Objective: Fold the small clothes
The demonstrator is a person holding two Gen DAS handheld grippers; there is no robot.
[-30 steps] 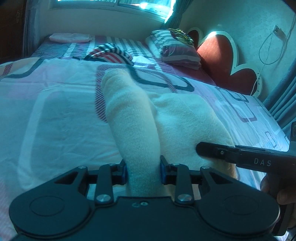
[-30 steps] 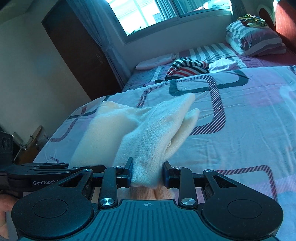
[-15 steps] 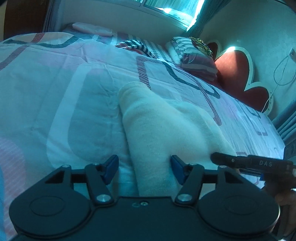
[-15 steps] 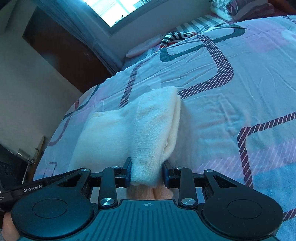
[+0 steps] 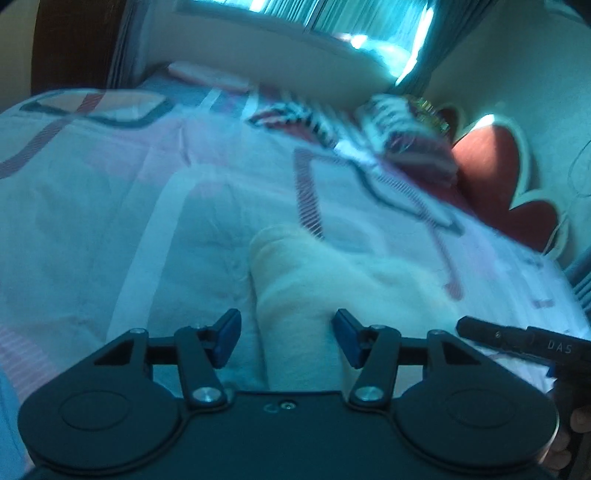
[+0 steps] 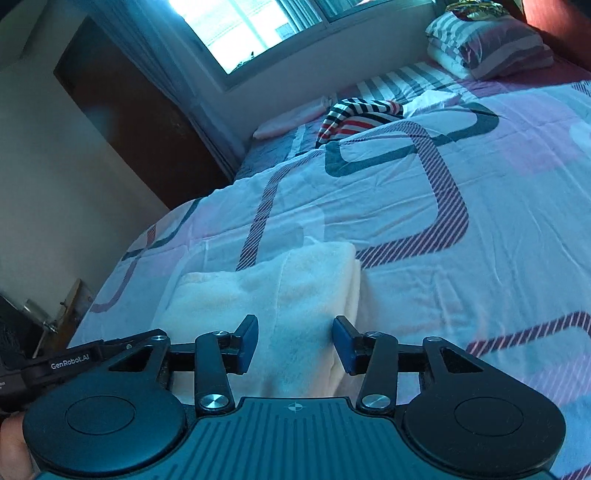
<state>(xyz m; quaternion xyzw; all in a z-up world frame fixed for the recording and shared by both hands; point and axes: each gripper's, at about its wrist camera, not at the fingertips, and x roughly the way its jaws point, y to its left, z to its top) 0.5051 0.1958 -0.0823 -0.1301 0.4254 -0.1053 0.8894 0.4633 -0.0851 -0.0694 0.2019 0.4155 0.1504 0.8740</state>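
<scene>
At lower centre of both views, the cream knit garment [image 6: 295,295] lies folded on the bed [image 6: 461,258]. The left tool [image 5: 286,338] and right tool [image 6: 295,341] are spread wide, gripping nothing. The fabric is likely light, soft and limp; grasp a folded edge.

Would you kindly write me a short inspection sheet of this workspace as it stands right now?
Surface: bed with patterned quilt, wrinkled.
Job's things: cream garment lying folded on the quilt, between both grippers' fingers.
Clutter: striped garment bunched farther up the bed; striped pillow stacked near the headboard.
Grippers: left gripper open, right gripper open, neither gripping the cloth.
Cables: thin wire on the wall, right edge of the left view, blurred.
Surroundings: window, curtain, dark wooden door.
</scene>
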